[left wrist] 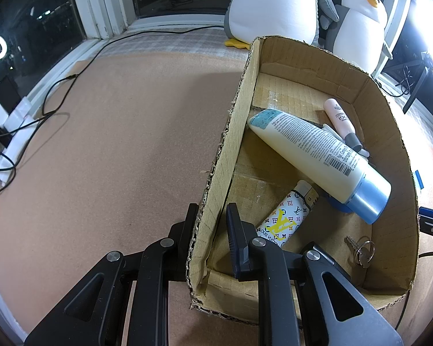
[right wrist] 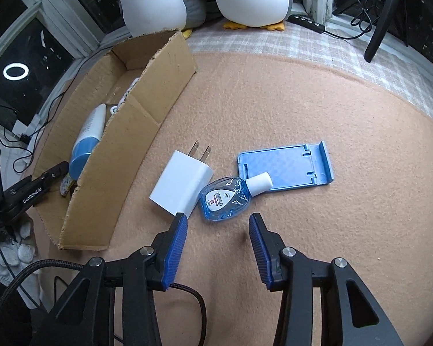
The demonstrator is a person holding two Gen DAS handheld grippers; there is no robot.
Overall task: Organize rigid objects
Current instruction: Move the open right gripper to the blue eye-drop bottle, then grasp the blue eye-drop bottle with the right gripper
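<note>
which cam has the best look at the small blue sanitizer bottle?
Right wrist. The sanitizer bottle lies in full view on the tan mat, just ahead of the open right gripper, between the white charger and the blue phone stand. Left wrist doesn't show it, only the cardboard box and its contents.

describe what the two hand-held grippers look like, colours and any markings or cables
The left hand-held gripper is black with silver rivets and dark ribbed pads; its body reads GenRobot.AI in the right wrist view. The right hand-held gripper has blue ribbed pads and a braided black cable.
</note>
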